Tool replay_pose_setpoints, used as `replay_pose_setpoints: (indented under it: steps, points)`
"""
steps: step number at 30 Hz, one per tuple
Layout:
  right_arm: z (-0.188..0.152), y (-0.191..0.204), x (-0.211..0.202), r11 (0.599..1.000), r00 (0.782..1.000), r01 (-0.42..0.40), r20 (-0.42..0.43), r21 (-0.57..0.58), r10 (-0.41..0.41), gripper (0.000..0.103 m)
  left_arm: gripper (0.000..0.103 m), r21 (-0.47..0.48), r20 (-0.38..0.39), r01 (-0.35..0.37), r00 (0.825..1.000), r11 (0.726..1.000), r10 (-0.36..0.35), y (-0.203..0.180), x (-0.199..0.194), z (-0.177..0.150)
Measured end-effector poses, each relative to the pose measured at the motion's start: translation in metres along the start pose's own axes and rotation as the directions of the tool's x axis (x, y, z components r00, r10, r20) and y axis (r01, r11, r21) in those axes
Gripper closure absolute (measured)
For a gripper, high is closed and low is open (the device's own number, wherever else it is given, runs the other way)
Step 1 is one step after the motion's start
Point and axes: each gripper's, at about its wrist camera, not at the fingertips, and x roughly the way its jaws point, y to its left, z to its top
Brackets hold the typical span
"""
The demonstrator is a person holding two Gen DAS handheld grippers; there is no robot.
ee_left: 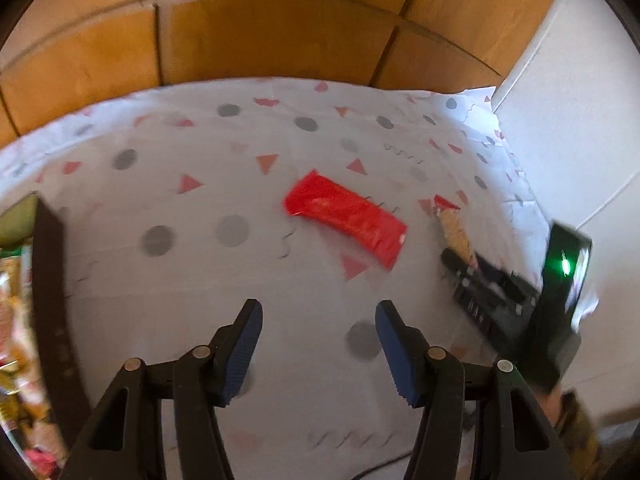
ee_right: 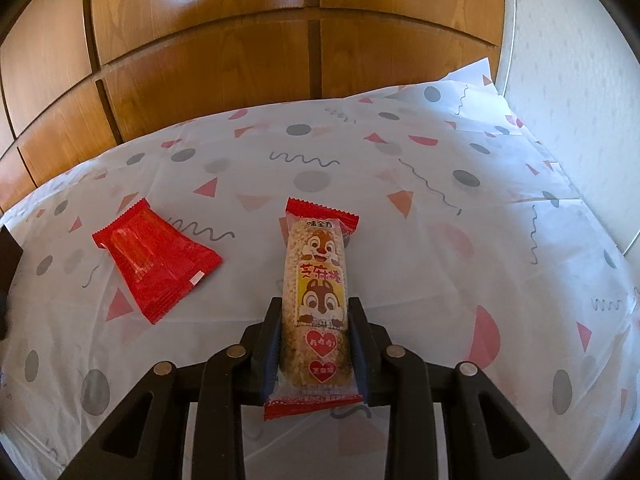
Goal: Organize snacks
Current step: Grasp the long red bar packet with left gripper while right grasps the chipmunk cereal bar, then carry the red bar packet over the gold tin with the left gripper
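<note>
R gripper (ee_right: 314, 332) clamps sesame bar (ee_right: 314, 300) mid-length; L gripper (ee_left: 318, 348) open, empty. Bar prob light, crumbly, wrapper slick: hold sides gently.

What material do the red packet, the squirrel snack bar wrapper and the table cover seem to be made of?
Red packet: likely glossy plastic film; it shows shiny creases and a crimped, serrated end.
Squirrel snack bar, held in the right gripper: clear plastic wrapper with printed red ends; the grainy bar shows through it.
Table cover: probably thin plastic or paper sheet; it has fold lines and looks slightly translucent.
</note>
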Motion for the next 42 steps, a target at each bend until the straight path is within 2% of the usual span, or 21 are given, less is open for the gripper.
replay_pose_setpoints:
  steps: [3,8,16,22,26,28,30,34,37,39,42]
  points:
    - [0.0,-0.002,0.001,1.0,1.0,-0.017,0.005,0.012,0.017,0.071,0.043,-0.05,-0.036,0.029,0.999,0.998,-0.031,-0.009,0.021,0.017]
    - [-0.001,-0.005,0.002,0.999,0.999,-0.036,0.013,0.031,0.036,0.07,0.043,-0.124,-0.063,0.034,0.997,0.992,-0.043,-0.019,0.051,0.047]
    - [-0.002,-0.008,0.003,0.997,0.998,-0.056,0.022,0.049,0.055,0.07,0.042,-0.164,-0.083,-0.019,0.997,0.986,0.006,-0.035,0.092,0.081]
    - [-0.003,-0.012,0.003,0.995,0.997,-0.078,0.029,0.065,0.076,0.07,0.038,-0.074,-0.057,-0.087,0.995,0.993,0.083,-0.056,0.105,0.094]
    - [-0.004,-0.015,0.004,0.992,0.995,-0.098,0.034,0.081,0.096,0.069,0.039,0.006,-0.037,-0.147,0.988,0.989,0.147,-0.058,0.105,0.085]
    - [-0.004,-0.017,0.004,0.991,0.994,-0.104,0.035,0.085,0.101,0.069,0.046,0.019,-0.034,-0.158,0.987,0.987,0.159,-0.051,0.104,0.079]
    - [-0.004,-0.016,0.004,0.991,0.994,-0.105,0.036,0.086,0.102,0.069,0.055,0.089,-0.02,-0.174,0.984,0.981,0.176,-0.052,0.101,0.073]
    - [-0.004,-0.018,0.004,0.989,0.993,-0.115,0.037,0.094,0.112,0.069,0.066,0.211,-0.012,-0.173,0.984,0.962,0.179,-0.053,0.09,0.053]
    - [-0.004,-0.02,0.005,0.987,0.992,-0.123,0.038,0.101,0.12,0.069,0.066,0.262,-0.029,-0.141,0.988,0.955,0.154,-0.043,0.078,0.037]
    - [-0.004,-0.019,0.004,0.987,0.992,-0.124,0.039,0.1,0.12,0.069,0.066,0.275,-0.03,-0.15,0.986,0.95,0.164,-0.035,0.07,0.028]
    - [-0.004,-0.02,0.004,0.987,0.992,-0.123,0.038,0.1,0.12,0.069,0.066,0.266,-0.036,-0.12,0.99,0.956,0.135,-0.023,0.06,0.022]
